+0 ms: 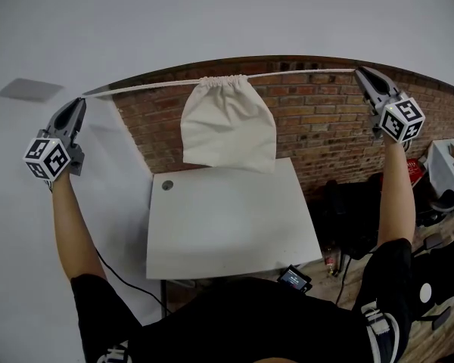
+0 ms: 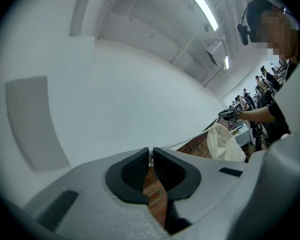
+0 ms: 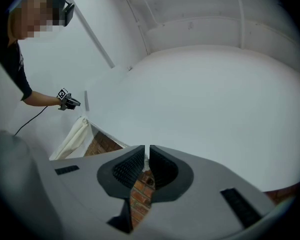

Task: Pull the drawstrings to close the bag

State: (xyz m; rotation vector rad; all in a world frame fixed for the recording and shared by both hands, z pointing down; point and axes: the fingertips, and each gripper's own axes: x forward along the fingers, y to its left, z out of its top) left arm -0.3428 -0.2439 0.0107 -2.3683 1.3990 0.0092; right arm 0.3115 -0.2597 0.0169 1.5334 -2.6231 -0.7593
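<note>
Bag point(image 1: 227, 123) hangs cinched above worktop point(image 1: 227, 225), left gripper point(image 1: 81, 100) and right gripper point(image 1: 359, 71) pinching taut drawstrings point(image 1: 144, 86); likely only lowering remains.

The cream cloth bag point(image 1: 228, 127) hangs upright over the far edge of the white table point(image 1: 227, 225), its bottom hem level with that edge (touching or not, I can't tell). Its mouth is gathered into tight ruffles. The pale drawstrings point(image 1: 140, 86) stretch taut sideways, well beyond both sides of the table.
</note>
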